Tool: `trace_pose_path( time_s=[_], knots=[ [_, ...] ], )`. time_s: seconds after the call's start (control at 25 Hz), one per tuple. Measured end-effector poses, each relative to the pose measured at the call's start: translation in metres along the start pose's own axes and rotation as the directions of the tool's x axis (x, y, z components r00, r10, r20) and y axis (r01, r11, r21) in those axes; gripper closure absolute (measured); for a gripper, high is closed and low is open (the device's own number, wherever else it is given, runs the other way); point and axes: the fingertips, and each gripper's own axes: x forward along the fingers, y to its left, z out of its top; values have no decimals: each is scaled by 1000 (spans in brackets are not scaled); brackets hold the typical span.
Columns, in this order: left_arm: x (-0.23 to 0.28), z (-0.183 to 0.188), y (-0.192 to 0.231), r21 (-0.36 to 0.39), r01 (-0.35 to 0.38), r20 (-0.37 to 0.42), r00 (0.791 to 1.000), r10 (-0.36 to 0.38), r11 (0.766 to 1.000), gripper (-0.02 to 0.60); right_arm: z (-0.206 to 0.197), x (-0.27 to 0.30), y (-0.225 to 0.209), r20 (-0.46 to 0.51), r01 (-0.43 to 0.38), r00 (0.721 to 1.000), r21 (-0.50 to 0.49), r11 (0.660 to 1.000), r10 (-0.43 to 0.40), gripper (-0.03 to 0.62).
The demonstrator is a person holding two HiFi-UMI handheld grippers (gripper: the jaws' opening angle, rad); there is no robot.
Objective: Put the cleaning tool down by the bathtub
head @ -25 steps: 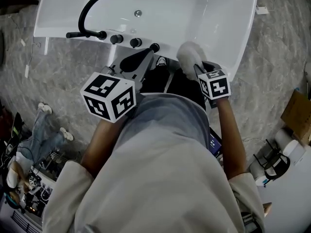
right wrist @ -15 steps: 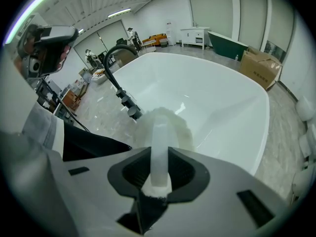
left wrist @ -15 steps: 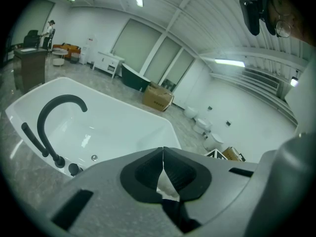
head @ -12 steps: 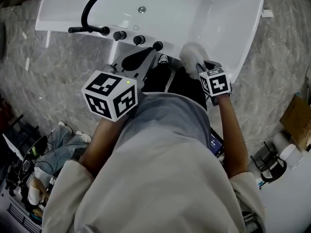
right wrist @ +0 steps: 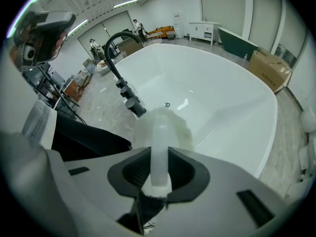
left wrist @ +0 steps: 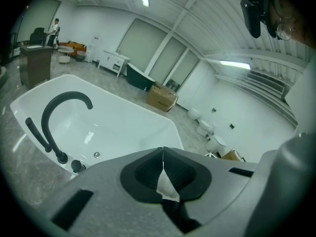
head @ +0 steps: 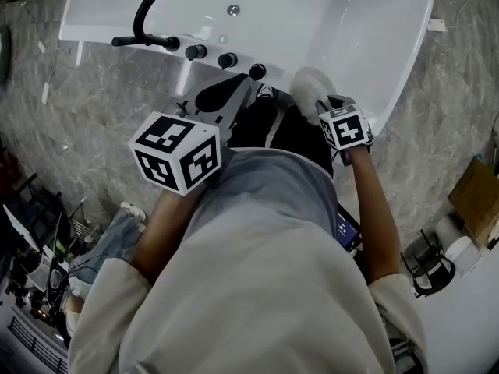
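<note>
My right gripper (head: 326,109) (right wrist: 159,169) is shut on the translucent white handle of the cleaning tool (right wrist: 161,142). Its fluffy white head (head: 310,90) hangs over the near rim of the white bathtub (head: 374,29), just right of the black knobs (head: 226,59). In the right gripper view the head (right wrist: 168,127) covers the rim beside the knobs (right wrist: 131,103). My left gripper (head: 222,100) (left wrist: 163,169) is shut with nothing in it, and points at the tub's near edge below the curved black faucet (head: 152,10) (left wrist: 59,110).
Grey marble-patterned floor (head: 117,123) surrounds the tub. A cardboard box (head: 477,184) and white fixtures (head: 456,244) stand at the right. A person's legs in jeans (head: 105,240) and a cluttered rack (head: 39,302) are at the lower left. More boxes (left wrist: 162,97) and toilets (left wrist: 205,127) lie beyond the tub.
My right gripper with the cleaning tool has sunk a little toward the tub's rim. The view has shifted slightly, and the person at the lower left has moved.
</note>
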Motion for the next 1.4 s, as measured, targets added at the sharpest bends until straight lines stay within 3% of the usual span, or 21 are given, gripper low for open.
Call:
trace_pose_path(
  time_s=[0.56,1.4],
  knots=[
    [2,-1,11,-22,-38,-16,999,38,999,572,-1,22,-6,-84,-13,996,-124,992,2,514],
    [8,-7,27,-42,-84,-39,996,82,996,572,-4,54,-3,-155,-34,988,-163,986,8,514]
  ],
)
